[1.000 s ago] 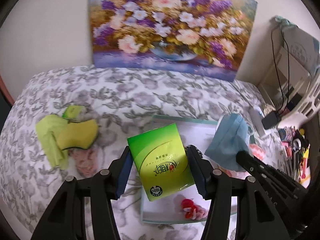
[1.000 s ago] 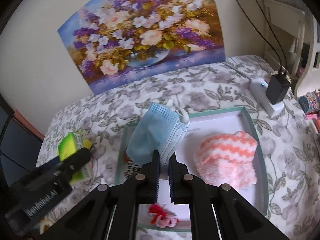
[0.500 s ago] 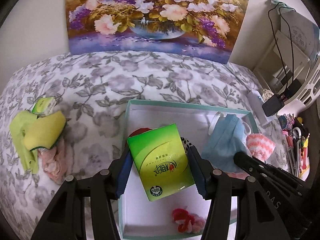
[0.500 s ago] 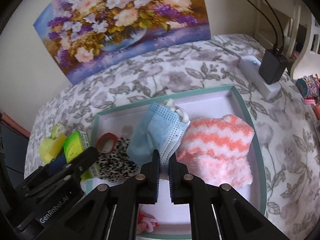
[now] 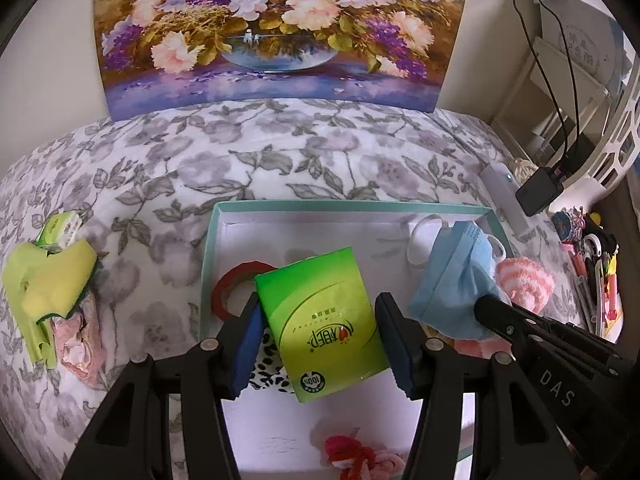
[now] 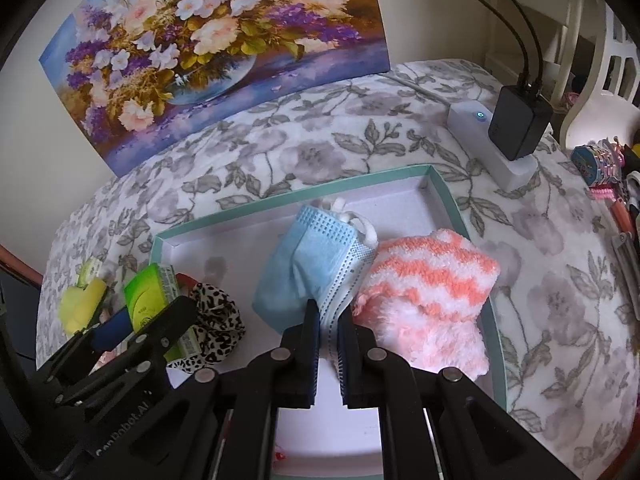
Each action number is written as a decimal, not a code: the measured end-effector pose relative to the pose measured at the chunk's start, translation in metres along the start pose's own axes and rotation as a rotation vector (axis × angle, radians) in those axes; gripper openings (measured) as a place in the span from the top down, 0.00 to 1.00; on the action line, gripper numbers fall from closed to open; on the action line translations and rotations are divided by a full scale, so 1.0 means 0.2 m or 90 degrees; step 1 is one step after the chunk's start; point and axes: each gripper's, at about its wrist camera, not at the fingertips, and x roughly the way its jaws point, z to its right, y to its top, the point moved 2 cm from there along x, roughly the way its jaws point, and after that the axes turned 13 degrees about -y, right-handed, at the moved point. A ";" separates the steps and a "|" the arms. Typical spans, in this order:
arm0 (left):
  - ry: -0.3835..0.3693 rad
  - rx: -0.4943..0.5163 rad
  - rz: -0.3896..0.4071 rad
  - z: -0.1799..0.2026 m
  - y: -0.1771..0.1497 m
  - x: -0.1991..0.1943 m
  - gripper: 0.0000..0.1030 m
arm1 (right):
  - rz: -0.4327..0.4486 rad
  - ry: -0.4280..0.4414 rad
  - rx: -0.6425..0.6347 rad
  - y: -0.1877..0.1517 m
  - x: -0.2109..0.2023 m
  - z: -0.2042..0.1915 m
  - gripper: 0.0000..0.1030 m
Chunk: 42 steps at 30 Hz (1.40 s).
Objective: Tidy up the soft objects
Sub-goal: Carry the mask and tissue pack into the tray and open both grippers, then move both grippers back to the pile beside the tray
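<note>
Left gripper [image 5: 320, 332]: jaws clamp green tissue pack [image 5: 322, 320], above teal tray [image 5: 352, 205].
Right gripper [image 6: 329, 330]: jaws pinch blue face mask [image 6: 316, 272], over tray, beside striped sock [image 6: 432, 296].
Pose: both angled steeply down.

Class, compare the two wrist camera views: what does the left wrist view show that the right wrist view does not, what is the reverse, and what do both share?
Only the left wrist view shows the red tape ring and the red-and-pink yarn bundle in the tray.

Only the right wrist view shows the leopard-print fabric scrunchie whole.

Both show the teal-rimmed shallow tray, the green tissue packet in the left hand-held gripper, and the blue pleated face mask pinched by the right hand-held gripper.
</note>
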 end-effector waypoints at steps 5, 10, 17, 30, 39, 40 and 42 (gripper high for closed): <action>-0.002 -0.002 -0.007 0.00 0.00 0.00 0.43 | -0.003 -0.001 -0.004 0.00 0.00 0.00 0.91; -0.008 -0.006 -0.006 0.00 0.01 -0.03 0.37 | -0.005 -0.004 -0.007 0.00 -0.02 0.00 0.89; 0.008 -0.015 -0.001 -0.01 0.03 -0.07 0.28 | -0.001 0.001 -0.011 0.01 -0.05 -0.01 0.88; 0.091 -0.063 0.025 -0.19 0.07 -0.22 0.09 | 0.035 0.001 -0.024 0.04 -0.16 -0.05 0.51; 0.141 -0.092 0.023 -0.29 0.06 -0.26 0.05 | 0.039 -0.003 -0.043 0.03 -0.16 -0.09 0.28; 0.141 -0.094 0.021 -0.29 0.05 -0.25 0.05 | 0.039 -0.004 -0.045 0.02 -0.16 -0.10 0.28; 0.143 -0.097 0.018 -0.30 0.05 -0.25 0.05 | 0.040 -0.004 -0.049 0.02 -0.16 -0.10 0.25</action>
